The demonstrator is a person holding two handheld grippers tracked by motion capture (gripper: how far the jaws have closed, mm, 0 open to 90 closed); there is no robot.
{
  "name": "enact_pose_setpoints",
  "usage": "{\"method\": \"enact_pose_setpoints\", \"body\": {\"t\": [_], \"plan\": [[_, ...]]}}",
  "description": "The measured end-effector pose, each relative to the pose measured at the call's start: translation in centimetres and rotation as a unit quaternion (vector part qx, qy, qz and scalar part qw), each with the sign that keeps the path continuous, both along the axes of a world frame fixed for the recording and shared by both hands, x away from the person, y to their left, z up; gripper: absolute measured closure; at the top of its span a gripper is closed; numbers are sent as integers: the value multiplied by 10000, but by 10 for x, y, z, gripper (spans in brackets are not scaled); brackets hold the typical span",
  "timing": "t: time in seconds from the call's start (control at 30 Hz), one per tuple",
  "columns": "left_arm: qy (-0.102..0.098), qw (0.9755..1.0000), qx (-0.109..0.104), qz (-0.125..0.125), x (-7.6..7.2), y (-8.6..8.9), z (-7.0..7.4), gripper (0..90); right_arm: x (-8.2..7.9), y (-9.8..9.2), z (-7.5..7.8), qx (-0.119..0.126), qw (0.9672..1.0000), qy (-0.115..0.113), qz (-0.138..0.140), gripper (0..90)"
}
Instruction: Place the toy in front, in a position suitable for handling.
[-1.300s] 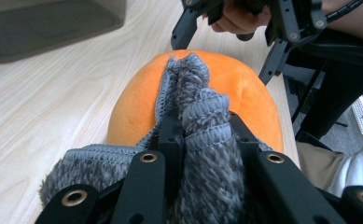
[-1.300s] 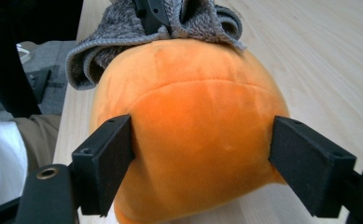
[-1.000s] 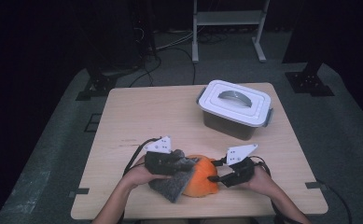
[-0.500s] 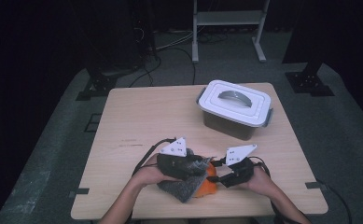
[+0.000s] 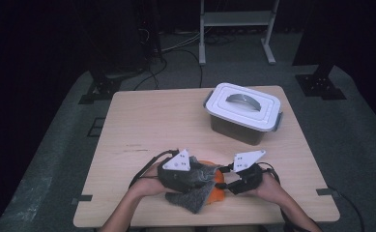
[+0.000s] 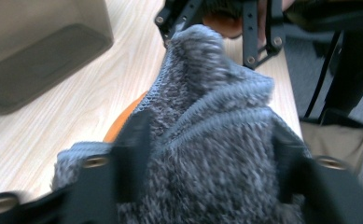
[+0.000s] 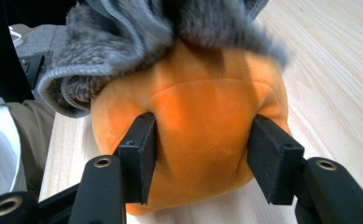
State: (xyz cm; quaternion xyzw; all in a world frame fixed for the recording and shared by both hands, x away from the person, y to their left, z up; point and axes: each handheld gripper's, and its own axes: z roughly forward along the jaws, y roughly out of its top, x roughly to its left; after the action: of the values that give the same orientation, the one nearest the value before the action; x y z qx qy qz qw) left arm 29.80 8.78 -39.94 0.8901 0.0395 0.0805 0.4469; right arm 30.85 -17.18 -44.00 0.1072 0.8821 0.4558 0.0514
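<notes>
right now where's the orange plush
The orange plush sits at the table's near edge in the high view, between both grippers, half under the grey knit cloth; the right gripper clamps it.

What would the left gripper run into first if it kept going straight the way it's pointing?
The grey fuzzy cloth already bunched between its jaws; just beyond that, probably the right gripper holding the orange plush, though depth is hard to judge.

A light wooden table [image 5: 142, 125] stands on a grey floor mat [image 5: 55, 159]. On the table, toward its far right corner, sits a plastic box [image 5: 243, 114] with a white lid and a grey handle on top. Beyond the table's far edge, a white metal frame [image 5: 236, 21] stands on the floor. Black cables [image 5: 176, 58] lie left of the frame.
</notes>
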Motion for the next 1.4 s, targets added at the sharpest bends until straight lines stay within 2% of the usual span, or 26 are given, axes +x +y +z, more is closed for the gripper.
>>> {"method": "enact_pose_setpoints", "body": {"t": [0.07, 0.2, 0.3, 0.37, 0.4, 0.43, 0.47, 0.53, 0.63, 0.77, 0.83, 0.9, 0.93, 1.0, 1.17, 1.23, 1.27, 1.4], "plan": [[-57, 10000, 36, 39, 0, 1, 2, 702, 0, -1, -1, -15, 10000, -1, -30, 455], [-14, 9999, -5, 106, 2, 10, 8, 728, 0, 1, 0, 18, 10000, 8, -51, 458], [-70, 9996, 114, 255, 5, 26, 12, 728, 0, 1, 0, 2, 10000, 4, -46, 459], [-21, 9992, 192, 351, 7, 38, 11, 727, 1, 0, 0, 4, 10000, 3, -44, 459], [139, 9987, 164, 462, 10, 48, 4, 726, 0, 0, 0, 15, 10000, 9, -57, 459], [139, 9987, 164, 462, 10, 48, 4, 725, 0, 0, 0, 15, 10000, 9, -57, 459], [271, 9983, 59, 507, 12, 54, -2, 724, 0, 2, 1, 22, 10000, -48, -26, 460], [315, 9981, 17, 534, 13, 56, -5, 722, -1, 3, 1, 20, 10000, -69, -23, 460], [503, 9971, -152, 544, 19, 63, -12, 720, -2, 5, 3, 13, 9999, -117, -9, 462], [646, 9960, -250, 567, 23, 71, -18, 719, -2, 4, 2, 21, 9999, -101, -1, 475], [713, 9952, -379, 552, 23, 74, -19, 719, -2, 4, 2, 21, 10000, -96, 5, 482], [724, 9947, -400, 607, 24, 78, -20, 719, -3, 3, 3, 24, 9999, -122, 10, 493], [813, 9935, -459, 649, 26, 83, -22, 720, -4, 3, 3, 20, 9999, -145, 11, 495], [866, 9929, -459, 674, 27, 84, -24, 719, -4, 3, 4, 16, 9999, -150, 13, 498], [1096, 9888, -858, 546, 26, 84, -29, 721, -6, 5, 6, 10, 9997, -227, 44, 500], [1102, 9880, -966, 488, 25, 80, -27, 722, -5, 5, 5, -2, 9998, -219, 32, 504], [1098, 9873, -1081, 378, 24, 76, -23, 722, -5, 5, 5, -5, 9998, -212, 28, 507], [1031, 9873, -1191, 192, 22, 67, -13, 721, -6, 7, 5, -27, 9997, -246, 48, 508]]}}
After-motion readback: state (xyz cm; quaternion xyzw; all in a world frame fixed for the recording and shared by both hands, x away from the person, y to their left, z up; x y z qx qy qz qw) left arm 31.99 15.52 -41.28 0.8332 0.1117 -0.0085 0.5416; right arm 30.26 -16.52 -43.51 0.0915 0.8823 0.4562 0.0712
